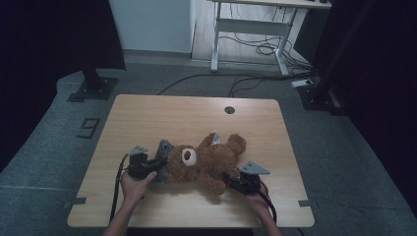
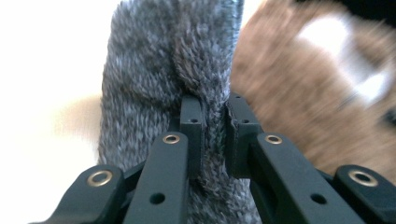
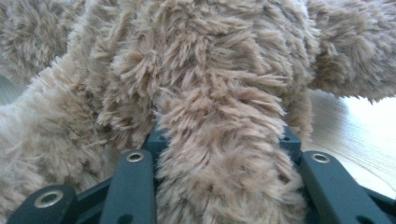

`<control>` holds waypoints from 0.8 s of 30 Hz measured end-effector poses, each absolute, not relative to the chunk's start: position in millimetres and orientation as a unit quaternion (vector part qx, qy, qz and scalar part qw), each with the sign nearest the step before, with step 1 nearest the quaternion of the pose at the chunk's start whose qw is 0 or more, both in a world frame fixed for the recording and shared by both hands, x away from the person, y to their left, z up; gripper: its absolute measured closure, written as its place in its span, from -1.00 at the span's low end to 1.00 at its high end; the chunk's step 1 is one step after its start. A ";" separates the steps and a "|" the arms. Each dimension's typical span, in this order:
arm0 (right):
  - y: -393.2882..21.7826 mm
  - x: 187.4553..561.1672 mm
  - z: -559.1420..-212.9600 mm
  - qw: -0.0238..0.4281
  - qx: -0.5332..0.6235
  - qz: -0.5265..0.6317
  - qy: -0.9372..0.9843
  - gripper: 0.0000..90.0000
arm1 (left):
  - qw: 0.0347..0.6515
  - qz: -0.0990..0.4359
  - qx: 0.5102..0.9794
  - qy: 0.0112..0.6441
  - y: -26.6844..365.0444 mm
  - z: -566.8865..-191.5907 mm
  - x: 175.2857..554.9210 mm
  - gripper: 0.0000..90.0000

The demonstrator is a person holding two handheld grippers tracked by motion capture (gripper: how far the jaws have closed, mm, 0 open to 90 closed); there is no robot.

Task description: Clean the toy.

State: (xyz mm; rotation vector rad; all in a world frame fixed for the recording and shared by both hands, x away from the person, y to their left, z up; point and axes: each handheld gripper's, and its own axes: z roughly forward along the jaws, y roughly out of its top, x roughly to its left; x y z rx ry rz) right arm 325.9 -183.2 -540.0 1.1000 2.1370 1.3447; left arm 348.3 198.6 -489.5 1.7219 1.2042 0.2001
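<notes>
Teddy bear (image 1: 209,164) | left claw (image 2: 212,126) clamps grey cloth (image 2: 163,70) | right claw (image 3: 219,140) clamps limb | no writing legible

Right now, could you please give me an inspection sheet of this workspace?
Surface: wooden table, with a round hole near its far edge.
Job's things: brown teddy bear lying on the table; grey fuzzy cloth at its head end.
Clutter: nothing seen.
Grippers: left claw shut on the grey fuzzy cloth; right claw shut on a limb of the teddy bear.
Cables: one trails from each gripper; more lie on the floor beyond the table.
Surroundings: grey floor, a white desk frame behind, dark stands at both sides.
</notes>
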 end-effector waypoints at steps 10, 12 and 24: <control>-183.5 327.5 -539.8 0.191 0.392 0.480 0.761 0.24 | 0.509 0.098 0.742 0.426 134.1 -439.5 364.2 0.75; -183.6 327.4 -539.9 0.191 0.391 0.480 0.761 0.24 | 0.477 0.109 0.765 0.418 114.1 -451.4 367.2 0.75; -181.9 326.4 -539.5 0.196 0.390 0.479 0.761 0.24 | 0.418 0.144 0.777 0.448 116.0 -462.4 390.1 0.74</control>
